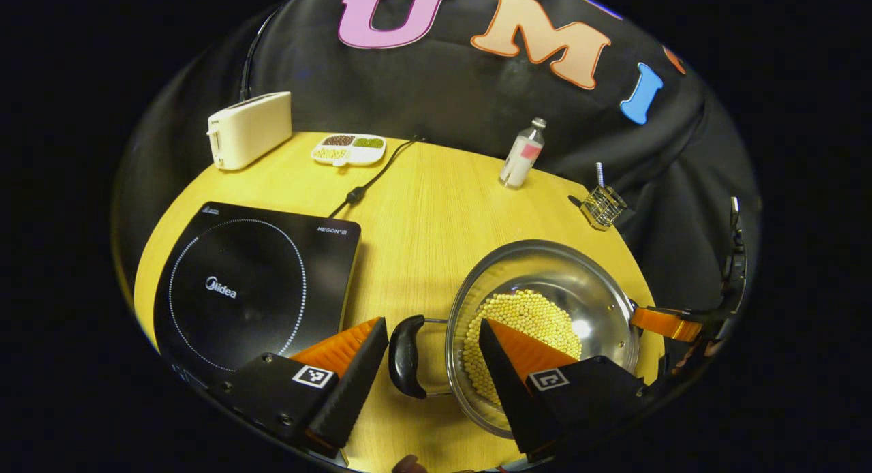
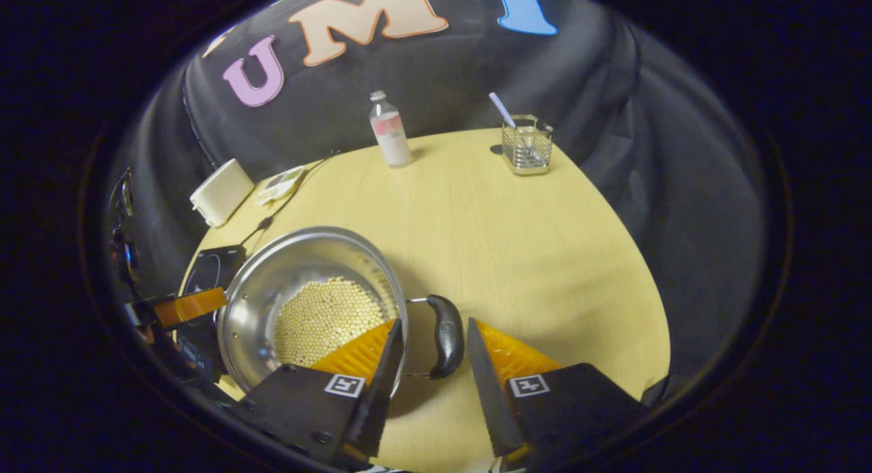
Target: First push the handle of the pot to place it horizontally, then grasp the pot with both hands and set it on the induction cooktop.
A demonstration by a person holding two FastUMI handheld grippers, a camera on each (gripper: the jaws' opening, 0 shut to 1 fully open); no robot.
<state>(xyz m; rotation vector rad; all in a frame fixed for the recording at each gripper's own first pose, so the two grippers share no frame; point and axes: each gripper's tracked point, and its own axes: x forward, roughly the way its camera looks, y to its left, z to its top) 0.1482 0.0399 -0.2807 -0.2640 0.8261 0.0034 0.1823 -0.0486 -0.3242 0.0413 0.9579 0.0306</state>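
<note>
- Between your left gripper's spread fingers sits the pot's near loop handle; neither finger presses on it, so that gripper is open around it, not gripping.
- Between your right gripper's fingers, likewise parted, lies the opposite handle, with one finger over the pot's rim and the other outside the grip; no squeeze shows.
- Both handles look to lie flat, sticking out sideways from the rim, so the push step seems done, as far as you can judge.
- Left to do: close both grippers on the handles, lift, and carry the pot across to the induction cooktop. It has not been lifted yet.
- The pot is a shiny steel pan with a wide rim, resting on the yellow round table, holding a bed of small pale beads piled toward one side.
- The cooktop lies just beside the pot, apart from it, its black glass top bare.
- Farther back stand a white toaster, a divided dish, a small bottle and a glass cup with a straw.
</note>
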